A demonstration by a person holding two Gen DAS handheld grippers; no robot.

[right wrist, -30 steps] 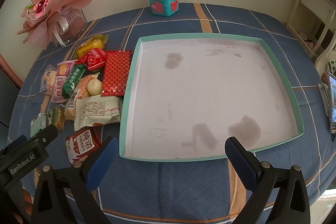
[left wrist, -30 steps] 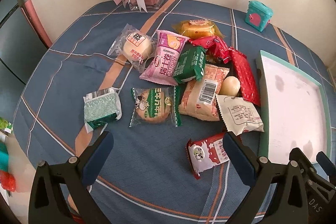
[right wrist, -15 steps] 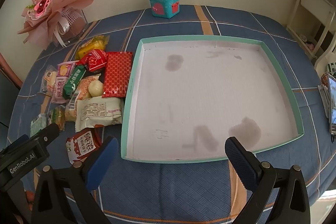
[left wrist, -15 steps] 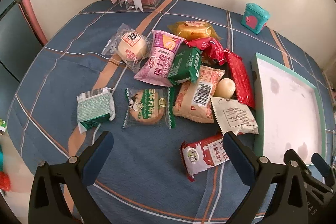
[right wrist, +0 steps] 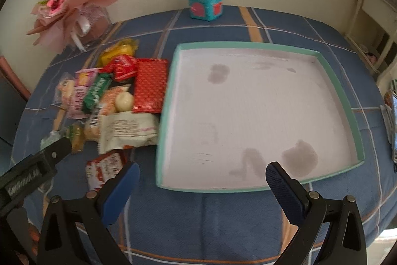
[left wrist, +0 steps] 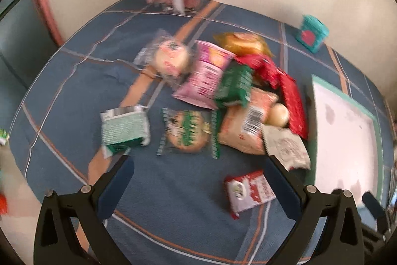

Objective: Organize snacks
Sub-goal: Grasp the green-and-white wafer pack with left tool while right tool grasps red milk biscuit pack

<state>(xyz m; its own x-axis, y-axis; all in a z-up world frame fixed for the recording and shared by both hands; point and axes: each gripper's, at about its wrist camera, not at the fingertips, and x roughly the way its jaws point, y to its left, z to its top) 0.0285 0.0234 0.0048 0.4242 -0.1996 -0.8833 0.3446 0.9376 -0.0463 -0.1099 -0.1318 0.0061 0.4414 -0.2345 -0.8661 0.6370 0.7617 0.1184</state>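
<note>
- Two grippers hang over a table with a blue plaid cloth [right wrist: 223, 227], both with jaws spread wide and nothing between them.
- The left gripper [left wrist: 198, 180] sits above bare cloth, just short of the snack pile; its view is blurred, so the print on the wrappers cannot be read.
- The right gripper [right wrist: 201, 180] hovers over the near edge of the teal tray [right wrist: 357, 138], which holds only dark stains on its pale floor.
- All the snacks lie on the cloth to the left of the tray, none inside it.
- Touching or just beside the tray's left wall lie a flat red packet [right wrist: 150, 86] and a white packet [right wrist: 129, 131].
- A small red and white packet [left wrist: 249, 190] lies apart from the pile, near the tray's near-left corner and close to the left gripper's right finger.
- Farther from the tray sit a round cookie in a green and clear wrapper [left wrist: 188, 132] and a pale green packet [left wrist: 124, 128], which is farthest from the tray.
- A pink packet [left wrist: 206, 76], a dark green packet [left wrist: 234, 86], an orange packet [left wrist: 248, 123], a pale ball [left wrist: 279, 114] and a yellow packet [left wrist: 244, 44] crowd the middle of the pile, partly overlapping.
- Beyond the tray's far edge, by the wall, stands a small teal box [right wrist: 205, 3]; beyond the pile stands a pink bouquet [right wrist: 67, 11].
</note>
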